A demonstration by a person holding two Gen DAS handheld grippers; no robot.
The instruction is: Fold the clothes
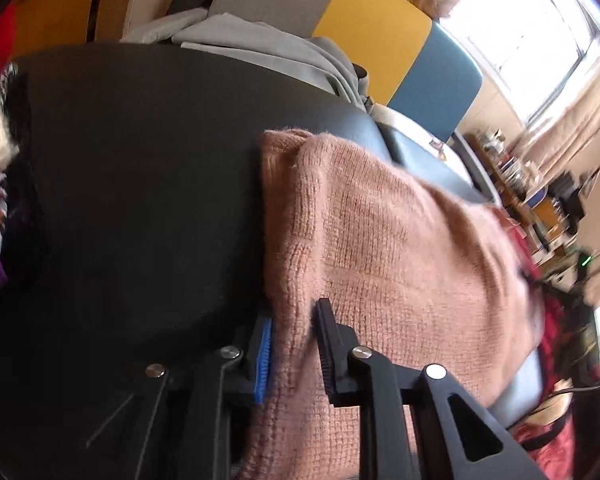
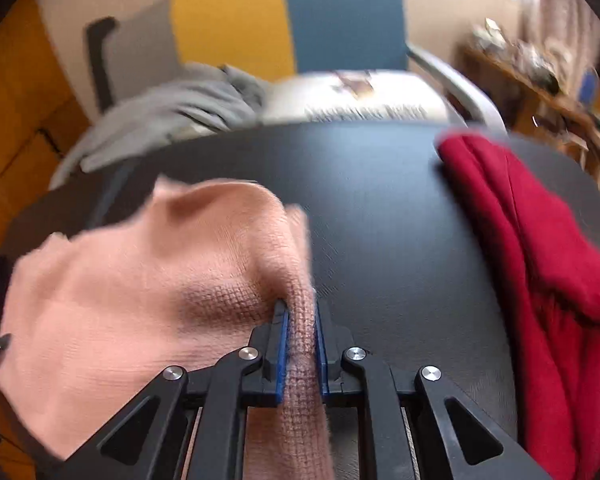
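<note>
The right gripper [image 2: 301,344] is clamped on a thick fold of a pink knitted sweater [image 2: 132,292]; its two blue-padded fingers [image 2: 281,354] press the knit from either side, and the pinched ridge runs back between them toward the camera. From there the sweater spreads to the left of this view in a rumpled heap on a black table [image 2: 388,216]. The left gripper [image 1: 290,344] has its fingers narrowly apart with an edge of the same pink sweater [image 1: 400,248] between them; the knit fills the gap, touching the blue pad [image 1: 264,356] on one side and the black ribbed finger on the other, so it appears gripped. In this view the sweater drapes away to the right over the table's [image 1: 140,184] edge. A dark red garment [image 2: 540,280] lies on the right of the table in the right wrist view, apart from the sweater. Beyond the table's far edge are grey clothes [image 2: 172,116] and a chair with grey, yellow and blue back panels [image 2: 340,16]. A bright window [image 1: 528,24] with curtains shows in the left wrist view.
</note>
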